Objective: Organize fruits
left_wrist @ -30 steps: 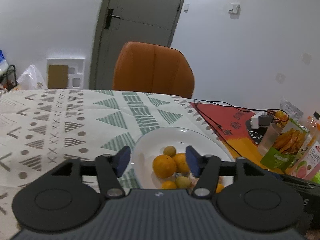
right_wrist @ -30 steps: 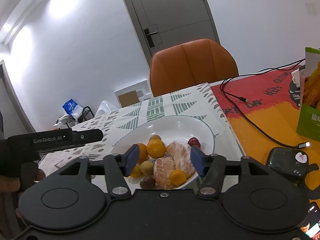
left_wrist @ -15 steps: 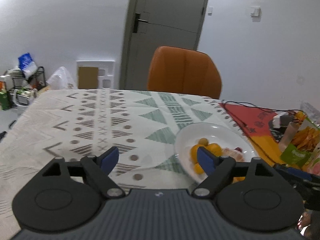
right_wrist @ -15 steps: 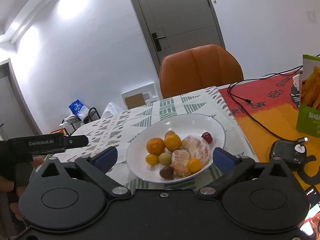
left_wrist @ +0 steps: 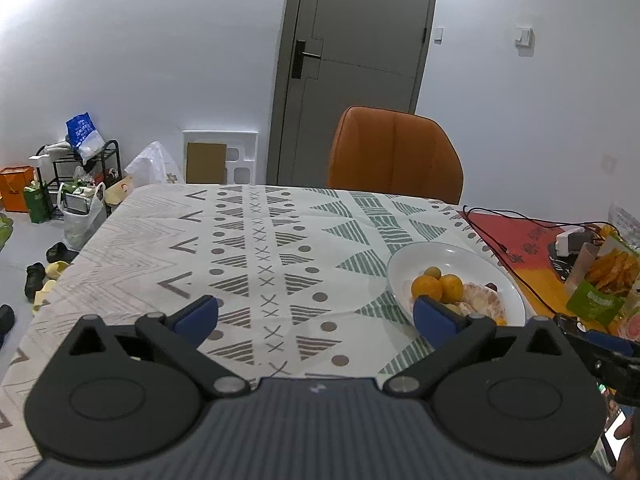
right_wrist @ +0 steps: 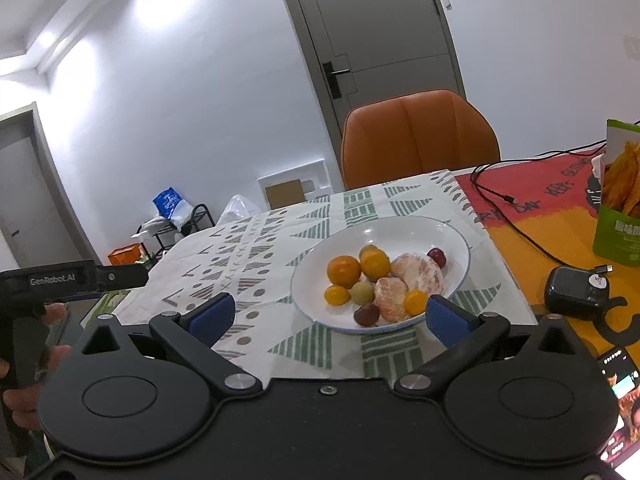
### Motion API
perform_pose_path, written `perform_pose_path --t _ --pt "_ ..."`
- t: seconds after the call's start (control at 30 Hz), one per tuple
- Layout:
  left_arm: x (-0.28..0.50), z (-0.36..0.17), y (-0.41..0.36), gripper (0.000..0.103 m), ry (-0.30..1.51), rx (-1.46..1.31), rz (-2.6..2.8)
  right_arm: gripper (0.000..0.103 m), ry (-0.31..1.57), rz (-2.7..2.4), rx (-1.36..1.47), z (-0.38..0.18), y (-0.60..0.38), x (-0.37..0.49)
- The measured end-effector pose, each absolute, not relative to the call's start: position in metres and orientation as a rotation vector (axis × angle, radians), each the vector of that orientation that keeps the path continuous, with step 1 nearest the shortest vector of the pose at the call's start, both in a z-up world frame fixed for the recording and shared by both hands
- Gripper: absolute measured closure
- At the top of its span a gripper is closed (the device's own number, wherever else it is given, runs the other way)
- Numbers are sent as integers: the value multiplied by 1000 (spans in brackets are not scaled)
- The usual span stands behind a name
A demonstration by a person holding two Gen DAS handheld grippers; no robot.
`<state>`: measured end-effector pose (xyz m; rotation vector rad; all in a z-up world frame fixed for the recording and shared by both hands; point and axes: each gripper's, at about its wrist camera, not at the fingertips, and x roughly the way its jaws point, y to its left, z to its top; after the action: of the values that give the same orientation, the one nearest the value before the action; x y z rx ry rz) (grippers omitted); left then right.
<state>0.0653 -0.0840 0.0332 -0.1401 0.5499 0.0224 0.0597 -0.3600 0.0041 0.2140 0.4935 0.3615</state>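
Right wrist view: the right gripper (right_wrist: 327, 317) hangs with its jaws spread wide and empty just in front of the white plate (right_wrist: 404, 228), which holds the fruits (right_wrist: 384, 284) on the patterned tablecloth (left_wrist: 256, 248). Left of the plate, the left gripper (left_wrist: 316, 314) is likewise wide apart and empty above the cloth.

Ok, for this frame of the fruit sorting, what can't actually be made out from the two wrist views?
- Left wrist view: the near fruits on the plate are hidden behind the left gripper finger.
- Right wrist view: the snack bag is cut off by the right edge; its label is too small to read.
- Right wrist view: the phone screen at the lower right is partly cut off and blurred.
- Right wrist view: the right gripper body covers the near table edge.
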Motion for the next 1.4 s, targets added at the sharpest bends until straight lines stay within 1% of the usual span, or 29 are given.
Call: perform_pose_path --t 0.7,1.03,1.4 --pt "-4 41 -35 0 527 -128 92 0 493 388 159 15 -330 15" --pt "-19 25 -25 0 558 -121 113 0 503 404 140 11 -319 -1" --pt "-20 21 -25 0 561 -93 131 0 529 427 154 2 -316 4"
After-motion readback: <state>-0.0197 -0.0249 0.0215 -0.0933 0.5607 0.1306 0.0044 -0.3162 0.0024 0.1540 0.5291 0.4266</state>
